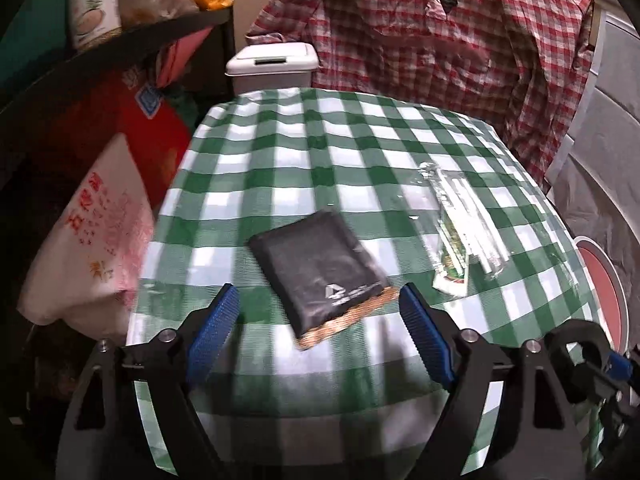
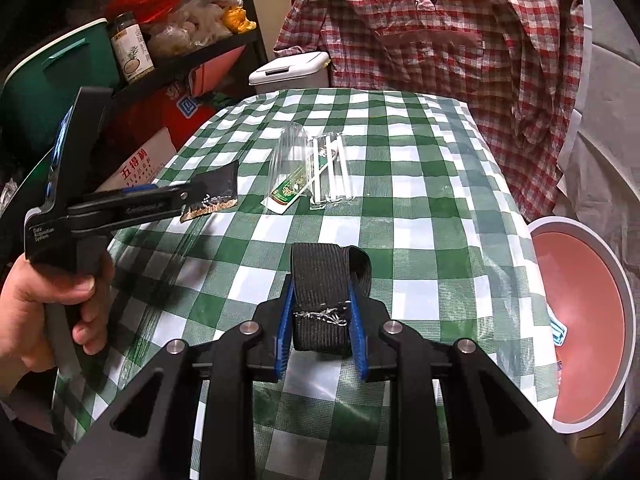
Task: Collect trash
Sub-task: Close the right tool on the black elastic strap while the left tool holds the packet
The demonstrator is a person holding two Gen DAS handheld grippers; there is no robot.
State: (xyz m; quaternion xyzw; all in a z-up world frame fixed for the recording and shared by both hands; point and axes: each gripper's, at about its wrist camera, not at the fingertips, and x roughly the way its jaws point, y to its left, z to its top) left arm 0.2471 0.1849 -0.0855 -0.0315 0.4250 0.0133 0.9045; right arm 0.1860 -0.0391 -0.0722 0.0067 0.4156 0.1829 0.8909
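A black foil packet (image 1: 316,264) with a brown strip along its near edge lies flat on the green-and-white checked table (image 1: 360,140). My left gripper (image 1: 318,292) is open, its blue pads (image 1: 218,320) standing either side of the packet's near end without pressing it. To the right lie a clear wrapper and a pack of white straws (image 1: 460,220). In the right wrist view my right gripper (image 2: 320,286) is shut on a loop of black webbing strap (image 2: 320,280). There a hand (image 2: 44,300) holds the left gripper (image 2: 182,198) at the packet (image 2: 220,188); the straws (image 2: 332,168) lie mid-table.
A white lidded trash bin (image 1: 272,66) stands behind the table's far left edge. A red plaid shirt (image 1: 440,40) hangs at the back. A pink basin with a white rim (image 2: 580,320) sits to the right. Cluttered shelves and bags (image 1: 100,200) fill the left side.
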